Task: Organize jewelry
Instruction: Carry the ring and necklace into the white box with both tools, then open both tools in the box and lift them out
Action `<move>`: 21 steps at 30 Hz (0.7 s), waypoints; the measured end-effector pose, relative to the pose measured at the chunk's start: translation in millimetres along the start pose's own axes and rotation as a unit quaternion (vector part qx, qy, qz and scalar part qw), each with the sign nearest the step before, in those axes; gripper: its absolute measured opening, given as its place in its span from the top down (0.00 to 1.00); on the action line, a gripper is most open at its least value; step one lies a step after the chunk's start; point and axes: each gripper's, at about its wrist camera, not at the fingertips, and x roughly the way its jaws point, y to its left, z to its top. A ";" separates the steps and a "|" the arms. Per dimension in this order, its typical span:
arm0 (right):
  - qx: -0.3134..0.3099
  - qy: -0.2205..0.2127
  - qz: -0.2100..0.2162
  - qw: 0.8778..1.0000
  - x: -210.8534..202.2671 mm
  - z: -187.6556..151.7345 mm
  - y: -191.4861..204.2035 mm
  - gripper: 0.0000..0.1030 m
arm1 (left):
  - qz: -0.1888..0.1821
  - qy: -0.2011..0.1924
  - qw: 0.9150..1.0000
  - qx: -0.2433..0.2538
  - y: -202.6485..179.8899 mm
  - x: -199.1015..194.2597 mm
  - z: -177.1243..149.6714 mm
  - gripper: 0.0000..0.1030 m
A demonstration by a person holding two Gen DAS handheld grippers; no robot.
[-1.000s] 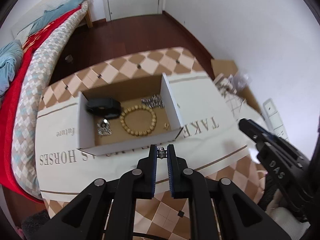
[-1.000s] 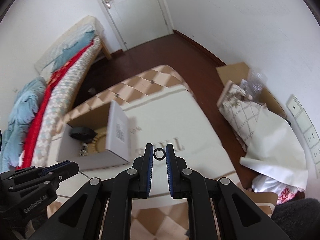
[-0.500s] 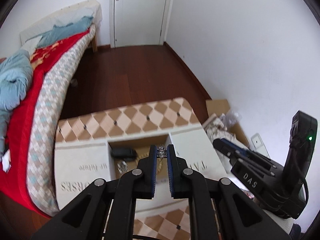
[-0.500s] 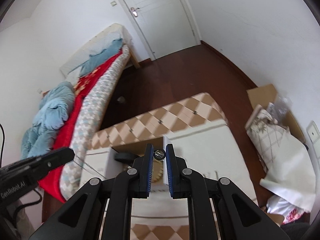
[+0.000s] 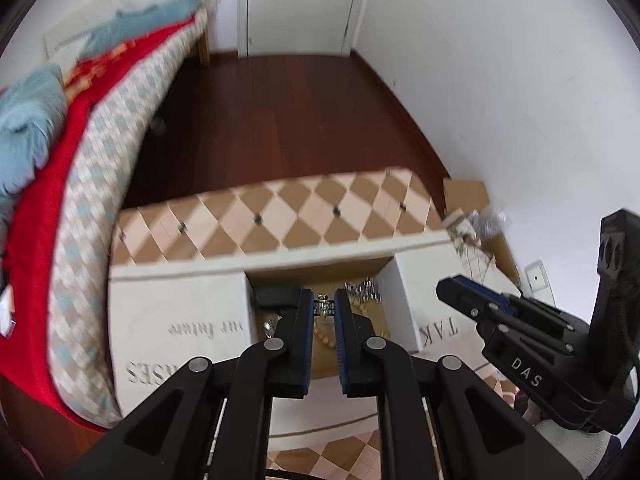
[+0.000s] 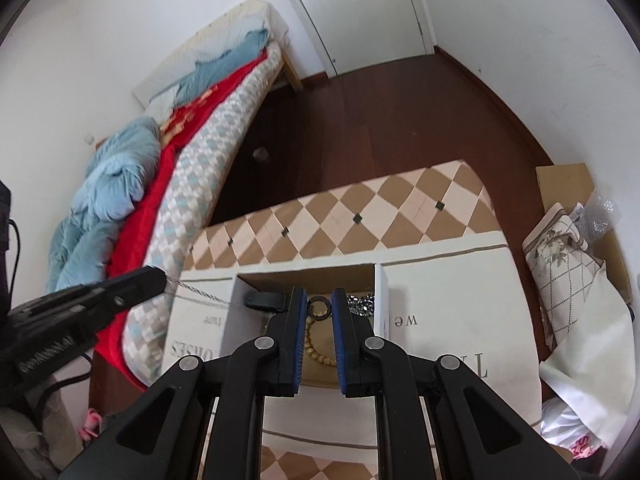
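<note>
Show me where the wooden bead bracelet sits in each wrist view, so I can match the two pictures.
Left wrist: the wooden bead bracelet lies in the open box, partly hidden between and behind the left gripper fingers.
Right wrist: the bracelet shows low in the gap of the right gripper.
Shared landmark: the black case at the box's far left.

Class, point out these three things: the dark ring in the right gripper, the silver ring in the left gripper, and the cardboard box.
dark ring (image 6: 320, 308), right wrist view, on its band.
silver ring (image 5: 324, 306), left wrist view, on its studded band.
cardboard box (image 6: 383, 307), right wrist view, on its white right wall.
</note>
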 end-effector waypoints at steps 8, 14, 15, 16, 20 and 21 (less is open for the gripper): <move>0.000 0.026 -0.002 1.000 20.6 -1.8 -6.4 0.87 | -0.029 0.016 0.999 0.001 -6.5 16.2 6.6 0.93; 0.001 0.038 -0.002 0.999 25.0 1.0 -8.0 0.87 | 0.014 0.054 0.998 -0.004 0.7 37.7 14.9 0.88; 0.001 0.042 0.000 0.999 26.3 1.5 -8.1 0.87 | 0.031 0.058 0.998 -0.009 3.9 40.5 14.0 0.81; 0.001 0.048 0.001 0.999 28.2 2.2 -8.1 0.87 | 0.043 0.058 0.997 -0.012 6.9 41.4 12.7 0.68; 0.007 0.078 0.001 0.997 40.9 3.3 -8.6 0.86 | 0.090 0.027 0.995 -0.024 18.2 35.2 6.1 0.30; 0.011 0.088 -0.002 0.996 45.1 3.1 -9.4 0.86 | 0.101 0.020 0.994 -0.026 20.4 33.3 5.1 0.28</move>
